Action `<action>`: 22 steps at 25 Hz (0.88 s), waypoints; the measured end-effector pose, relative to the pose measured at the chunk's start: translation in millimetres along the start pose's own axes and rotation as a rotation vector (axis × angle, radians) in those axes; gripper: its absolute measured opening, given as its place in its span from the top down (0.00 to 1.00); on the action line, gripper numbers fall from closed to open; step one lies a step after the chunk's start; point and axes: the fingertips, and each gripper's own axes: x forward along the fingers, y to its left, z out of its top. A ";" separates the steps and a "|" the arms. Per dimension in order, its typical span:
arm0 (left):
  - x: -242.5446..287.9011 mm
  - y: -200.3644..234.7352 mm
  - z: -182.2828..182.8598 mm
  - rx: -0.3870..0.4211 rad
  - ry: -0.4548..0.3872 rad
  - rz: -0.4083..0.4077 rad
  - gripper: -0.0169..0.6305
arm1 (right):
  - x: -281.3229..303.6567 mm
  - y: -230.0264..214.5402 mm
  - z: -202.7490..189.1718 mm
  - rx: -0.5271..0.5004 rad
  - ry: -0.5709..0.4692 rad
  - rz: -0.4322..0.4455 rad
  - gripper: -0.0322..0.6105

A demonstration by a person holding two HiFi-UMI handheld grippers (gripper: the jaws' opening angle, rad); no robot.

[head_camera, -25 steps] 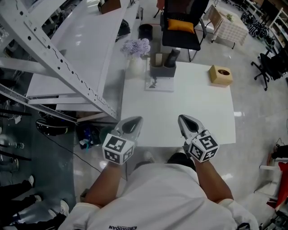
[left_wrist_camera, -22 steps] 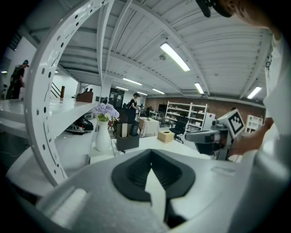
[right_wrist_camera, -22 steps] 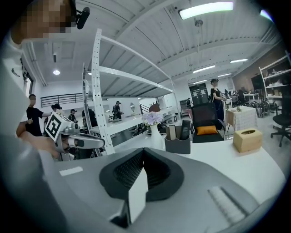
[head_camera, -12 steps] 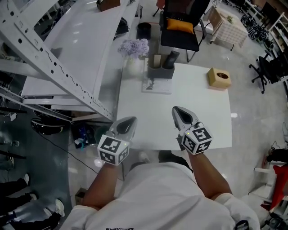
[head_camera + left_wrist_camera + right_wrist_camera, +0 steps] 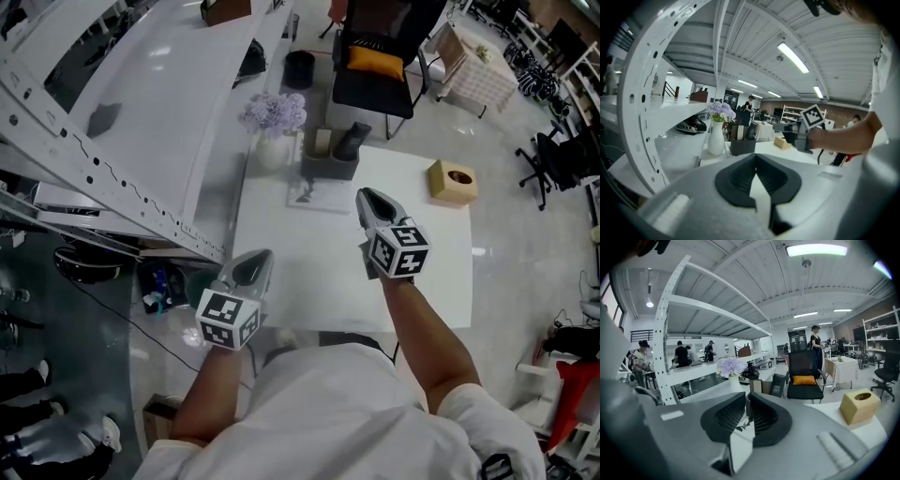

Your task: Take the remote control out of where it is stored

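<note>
The dark remote control (image 5: 352, 141) stands upright in a grey holder (image 5: 328, 167) at the table's far edge, and the right gripper view shows the remote (image 5: 777, 385) straight ahead. My right gripper (image 5: 369, 198) hangs over the middle of the white table (image 5: 309, 272), a short way from the holder. Its jaws (image 5: 746, 401) have just been opening; a narrow gap shows, with nothing in it. My left gripper (image 5: 255, 259) stays at the table's near left corner, its pads (image 5: 740, 176) meeting at the tip, empty.
A white vase of purple flowers (image 5: 273, 120) stands left of the holder, with a printed sheet (image 5: 319, 192) in front. A tan tissue box (image 5: 453, 181) sits at the far right corner. White shelving (image 5: 103, 141) runs along the left; a black chair (image 5: 380, 56) stands behind the table.
My right gripper has moved forward from the table's near edge to over its middle, toward the holder. The left gripper shifted only a little along the near left corner.
</note>
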 end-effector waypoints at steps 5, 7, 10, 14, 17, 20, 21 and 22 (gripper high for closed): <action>14.4 1.7 -1.1 0.005 0.026 0.009 0.97 | 47.9 -45.2 1.0 0.018 0.019 -0.066 0.85; 19.2 1.5 -0.7 0.004 0.033 0.012 0.97 | 66.4 -58.5 -4.0 0.018 0.037 -0.080 0.84; 25.7 3.7 -0.2 0.001 0.040 0.020 0.97 | 93.1 -75.6 -14.4 0.001 0.073 -0.099 0.82; 28.5 7.4 -5.4 -0.012 0.059 0.035 0.97 | 122.5 -94.6 -24.3 0.020 0.110 -0.130 0.75; 27.4 9.5 -9.8 -0.022 0.073 0.048 0.97 | 140.6 -103.2 -23.8 0.042 0.122 -0.147 0.67; 27.0 12.4 -13.2 -0.030 0.081 0.061 0.97 | 159.8 -108.2 -24.0 0.050 0.138 -0.156 0.62; 27.1 13.3 -13.8 -0.031 0.084 0.064 0.97 | 165.5 -110.4 -24.1 0.057 0.142 -0.163 0.60; 27.1 14.1 -14.4 -0.032 0.086 0.067 0.97 | 170.4 -112.4 -23.7 0.066 0.143 -0.171 0.58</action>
